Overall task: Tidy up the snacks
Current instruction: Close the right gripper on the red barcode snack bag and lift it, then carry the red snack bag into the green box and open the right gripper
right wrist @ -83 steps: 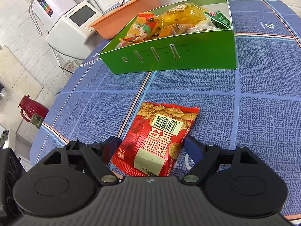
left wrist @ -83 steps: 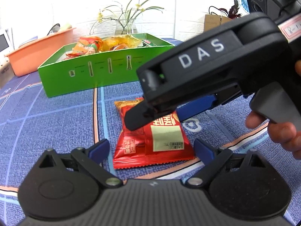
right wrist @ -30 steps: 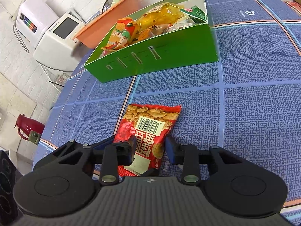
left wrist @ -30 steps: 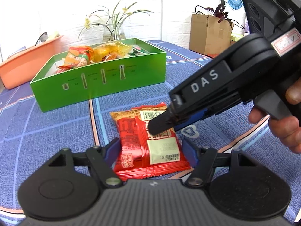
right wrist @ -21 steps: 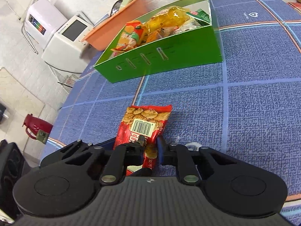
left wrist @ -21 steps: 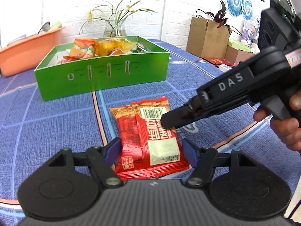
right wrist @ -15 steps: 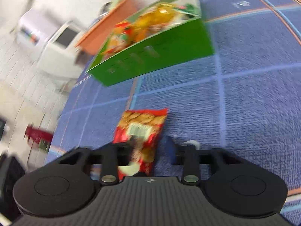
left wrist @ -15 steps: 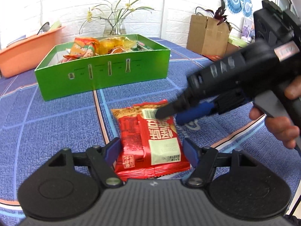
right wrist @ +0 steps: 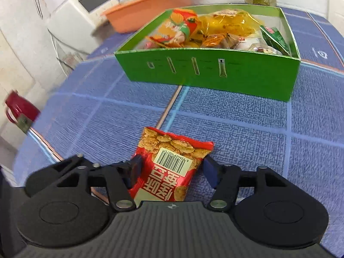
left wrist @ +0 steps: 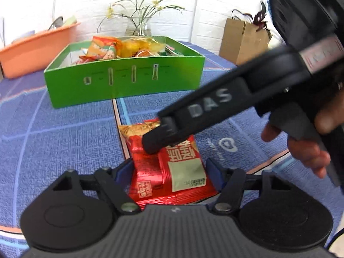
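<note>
The red snack packet [left wrist: 169,163] lies flat on the blue tablecloth [right wrist: 236,116] just short of the green box [right wrist: 206,73], both the left gripper [left wrist: 168,171] and right gripper [right wrist: 171,168] straddling it open, left jaws just narrowing, right just sprung wide; light, crinkly, slippery foil, so best pinched across its sides.

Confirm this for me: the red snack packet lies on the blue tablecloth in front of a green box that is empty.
Not empty. The right wrist view shows the green box filled with snack packets. The red snack packet does lie on the blue tablecloth in front of it.
</note>
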Demonstrator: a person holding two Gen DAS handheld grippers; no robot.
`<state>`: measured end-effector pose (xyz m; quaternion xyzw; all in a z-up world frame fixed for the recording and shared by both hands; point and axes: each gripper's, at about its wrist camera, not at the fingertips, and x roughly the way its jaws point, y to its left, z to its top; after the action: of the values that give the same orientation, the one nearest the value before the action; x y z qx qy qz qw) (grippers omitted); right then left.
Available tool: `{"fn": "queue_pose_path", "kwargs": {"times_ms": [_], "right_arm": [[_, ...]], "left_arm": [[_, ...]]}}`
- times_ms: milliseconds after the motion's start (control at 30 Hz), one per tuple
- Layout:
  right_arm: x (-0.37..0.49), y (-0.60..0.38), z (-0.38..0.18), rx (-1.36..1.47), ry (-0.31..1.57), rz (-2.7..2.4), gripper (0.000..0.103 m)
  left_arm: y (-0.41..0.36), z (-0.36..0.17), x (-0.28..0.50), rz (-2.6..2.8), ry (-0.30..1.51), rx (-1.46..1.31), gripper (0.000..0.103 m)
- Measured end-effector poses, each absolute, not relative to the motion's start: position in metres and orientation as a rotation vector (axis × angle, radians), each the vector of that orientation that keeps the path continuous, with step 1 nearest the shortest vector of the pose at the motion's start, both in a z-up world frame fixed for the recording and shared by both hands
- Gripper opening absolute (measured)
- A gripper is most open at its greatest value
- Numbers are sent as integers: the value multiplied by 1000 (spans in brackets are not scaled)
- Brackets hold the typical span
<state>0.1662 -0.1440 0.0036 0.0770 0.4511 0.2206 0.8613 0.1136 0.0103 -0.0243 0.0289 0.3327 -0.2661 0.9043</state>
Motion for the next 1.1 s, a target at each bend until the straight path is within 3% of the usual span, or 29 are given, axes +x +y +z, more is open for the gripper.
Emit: {"fn": "queue_pose_path", "kwargs": {"times_ms": [733,1100], "right_arm": [[156,-157,24,351,774,501,93],[203,-149,73,376,526,532,88]], "left_arm": [[15,9,112,-537,581,105,63],[15,68,171,-484,381,202,61]]}}
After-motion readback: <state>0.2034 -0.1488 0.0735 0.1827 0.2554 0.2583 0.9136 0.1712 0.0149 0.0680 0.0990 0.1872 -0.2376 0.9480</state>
